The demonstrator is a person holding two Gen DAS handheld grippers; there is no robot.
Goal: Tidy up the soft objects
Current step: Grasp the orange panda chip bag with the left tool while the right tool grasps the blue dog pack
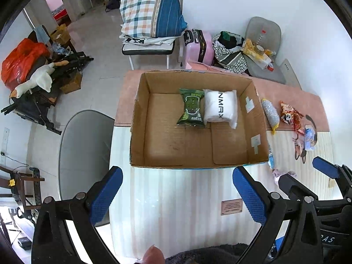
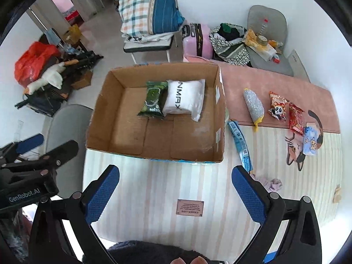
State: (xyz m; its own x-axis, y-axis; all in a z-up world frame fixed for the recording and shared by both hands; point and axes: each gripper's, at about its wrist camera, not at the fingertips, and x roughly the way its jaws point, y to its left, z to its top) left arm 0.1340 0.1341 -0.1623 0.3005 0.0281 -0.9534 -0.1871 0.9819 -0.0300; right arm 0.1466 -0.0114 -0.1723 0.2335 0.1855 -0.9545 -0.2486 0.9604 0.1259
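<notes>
**Two soft packs in the box, more waiting beside it**

The green pack (image 2: 152,99) and the white pack (image 2: 183,99) lie side by side, touching, at the far end of my cardboard box (image 2: 154,154). The box sits on the desk (image 2: 154,187). To its right, a long blue packet (image 2: 239,145) lies just beside the box wall. Farther right lie a silver sponge (image 2: 253,106), a panda snack bag (image 2: 277,106), a red snack bag (image 2: 296,121) and a small light-blue pack (image 2: 310,142). A little pink cloth (image 2: 271,183) lies near my right gripper (image 2: 176,189). That gripper is wide open and holds nothing. My left gripper (image 1: 177,193) is wide open too, above the desk in front of the box.
</notes>
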